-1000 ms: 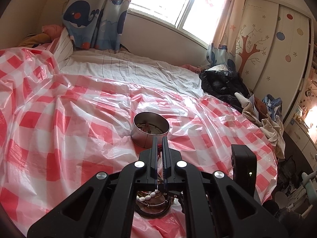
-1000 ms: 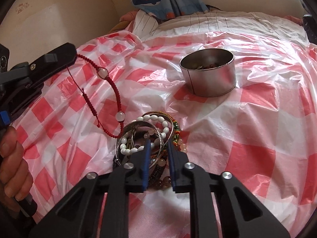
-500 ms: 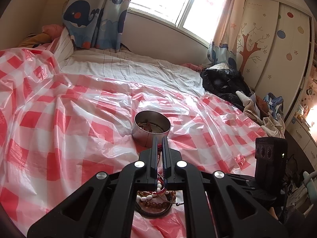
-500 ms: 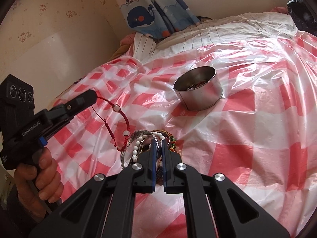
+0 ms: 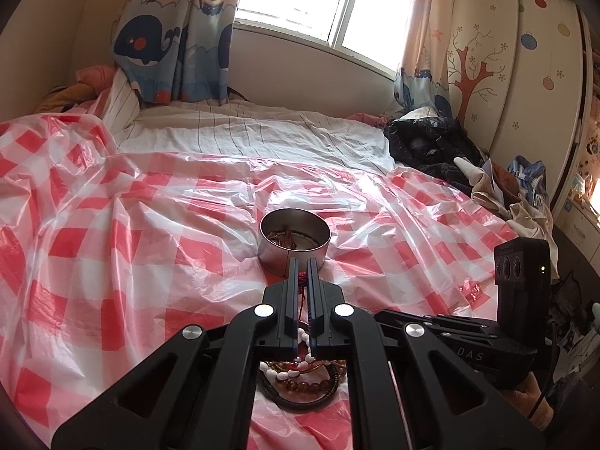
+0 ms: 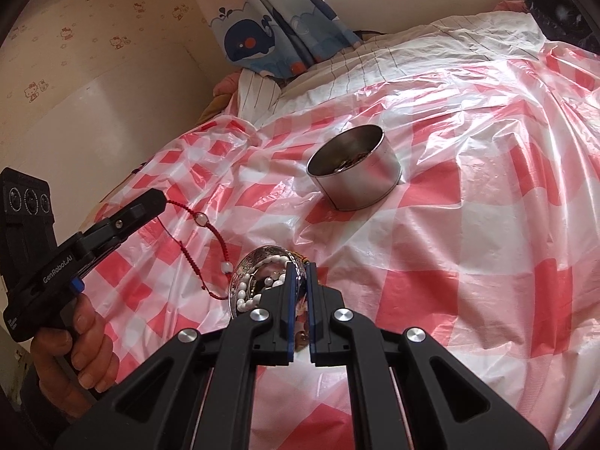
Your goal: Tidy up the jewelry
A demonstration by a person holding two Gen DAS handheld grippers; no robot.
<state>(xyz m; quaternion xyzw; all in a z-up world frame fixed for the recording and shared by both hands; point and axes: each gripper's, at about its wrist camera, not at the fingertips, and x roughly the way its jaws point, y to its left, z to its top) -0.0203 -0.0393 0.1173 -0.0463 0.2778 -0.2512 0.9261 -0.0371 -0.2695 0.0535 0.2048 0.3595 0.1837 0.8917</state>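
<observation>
Steel tin — jewelry inside, lid off.

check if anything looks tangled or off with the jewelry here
The red cord bracelet in the left gripper trails down to the bracelet pile, its low end beside the silver bangle that the right gripper pinches. It may be snagged. The tin stands upright.
</observation>
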